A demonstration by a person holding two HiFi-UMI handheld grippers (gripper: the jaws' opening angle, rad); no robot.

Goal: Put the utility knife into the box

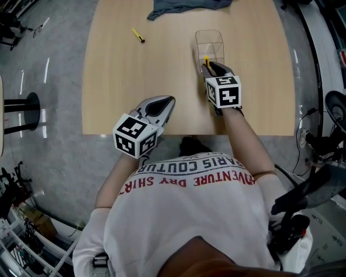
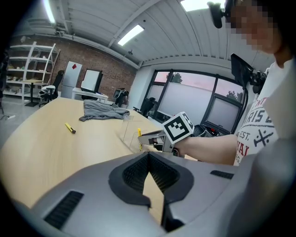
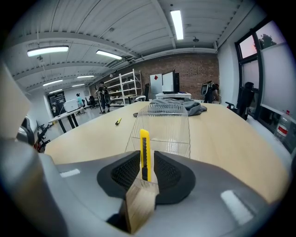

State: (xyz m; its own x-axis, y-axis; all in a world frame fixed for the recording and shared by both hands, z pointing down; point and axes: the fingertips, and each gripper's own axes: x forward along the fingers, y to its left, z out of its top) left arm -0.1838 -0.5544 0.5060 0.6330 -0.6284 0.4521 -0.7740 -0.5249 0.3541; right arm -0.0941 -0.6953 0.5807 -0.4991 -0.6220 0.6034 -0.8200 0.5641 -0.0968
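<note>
My right gripper point(image 1: 208, 66) is shut on a yellow utility knife point(image 3: 144, 152), which stands upright between the pads. It hovers at the near end of a clear ribbed plastic box point(image 1: 210, 44) on the wooden table point(image 1: 119, 92); in the right gripper view the box point(image 3: 163, 126) lies straight ahead of the blade. From the left gripper view, the same knife point(image 2: 139, 134) pokes up beside the box point(image 2: 129, 132). A second yellow knife point(image 1: 138, 35) lies far left on the table. My left gripper point(image 1: 167, 101) rests shut and empty near the front edge.
A grey cloth point(image 1: 184, 6) is bunched at the table's far edge, beyond the box. The person's torso in a white shirt point(image 1: 189, 216) fills the near side. Shelving and desks point(image 3: 115, 88) stand far off in the room.
</note>
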